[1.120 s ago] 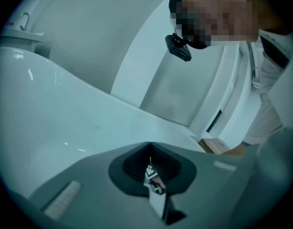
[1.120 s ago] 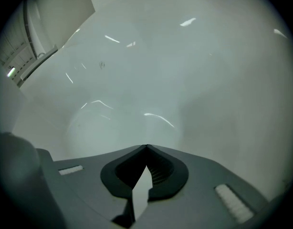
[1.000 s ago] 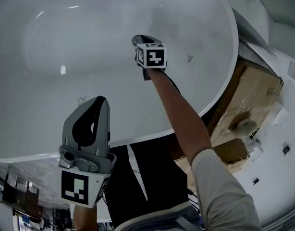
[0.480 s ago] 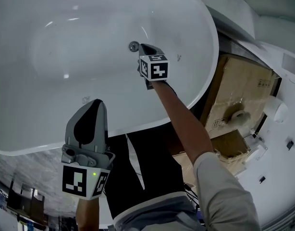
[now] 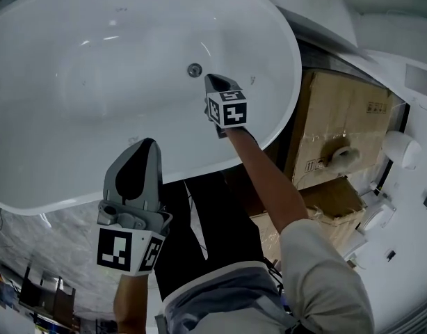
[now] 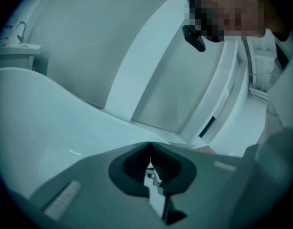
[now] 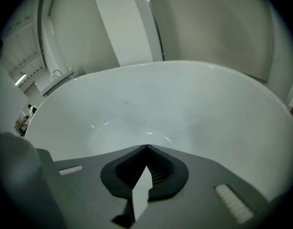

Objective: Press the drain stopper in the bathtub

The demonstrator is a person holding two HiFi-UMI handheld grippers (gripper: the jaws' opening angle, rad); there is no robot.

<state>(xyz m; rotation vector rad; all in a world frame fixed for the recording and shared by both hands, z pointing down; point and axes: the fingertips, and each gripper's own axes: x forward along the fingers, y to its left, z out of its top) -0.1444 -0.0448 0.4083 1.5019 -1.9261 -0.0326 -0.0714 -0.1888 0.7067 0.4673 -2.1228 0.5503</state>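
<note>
The right hand-held gripper (image 5: 213, 81), jaws together on nothing, has drawn back from the small round metal drain stopper (image 5: 194, 69). A second ago the stopper lay under its tip; now it sits uncovered on the floor of the white oval bathtub (image 5: 95, 117). The press looks done, and the left hand-held gripper (image 5: 144, 148), also closed and empty, hangs outside the near rim.

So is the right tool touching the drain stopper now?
Apart. Head view shows bare tub between the right tool and the drain stopper.
</note>
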